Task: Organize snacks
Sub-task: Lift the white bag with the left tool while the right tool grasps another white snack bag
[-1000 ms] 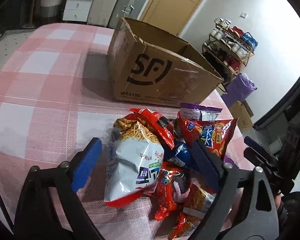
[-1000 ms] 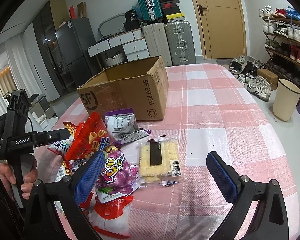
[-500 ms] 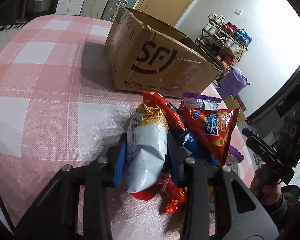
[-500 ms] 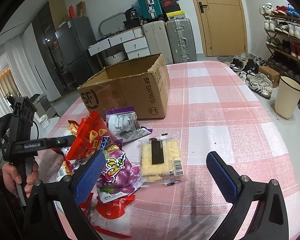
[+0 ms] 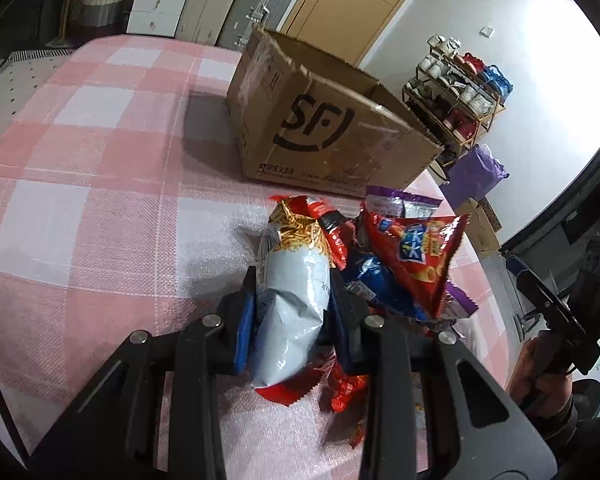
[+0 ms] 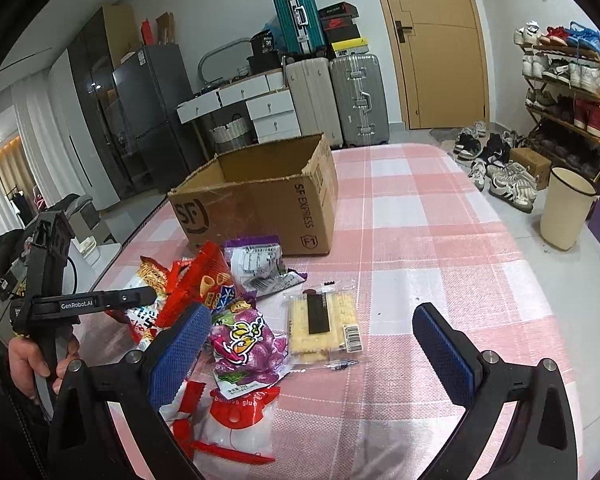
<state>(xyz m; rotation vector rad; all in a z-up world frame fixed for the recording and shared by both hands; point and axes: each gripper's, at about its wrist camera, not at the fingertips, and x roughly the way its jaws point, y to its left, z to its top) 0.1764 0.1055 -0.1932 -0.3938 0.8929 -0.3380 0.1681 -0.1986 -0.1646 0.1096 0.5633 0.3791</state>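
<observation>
The left gripper (image 5: 294,312) has its blue-padded jaws pinched on the white and silver crinkled snack bag printed with golden sticks (image 5: 296,280); the jaws have just been closing, and the bag now bulges between the pads, its upper end sticking out ahead of the jaws and its red-trimmed lower end hanging out behind them. Just to the right of the jaws lies the rest of the snack heap: a red foil chip bag with a blue label (image 5: 418,252), a dark blue packet (image 5: 374,280) under it, and a purple-edged silver packet (image 5: 400,204) beyond. Ahead of the jaws, past a stretch of pink and white checked tablecloth (image 5: 100,184), stands the open brown cardboard box with a black SF logo (image 5: 324,136).

The right gripper (image 6: 308,344) has its jaws spread wide with nothing between the pads. Between them on the cloth lies a clear flat packet of pale crackers with a black label (image 6: 324,326), and beside the left jaw a purple cartoon-printed snack bag (image 6: 246,346). Nearer than that sits a clear bag with a red top reading balloon glue (image 6: 236,420).
</observation>
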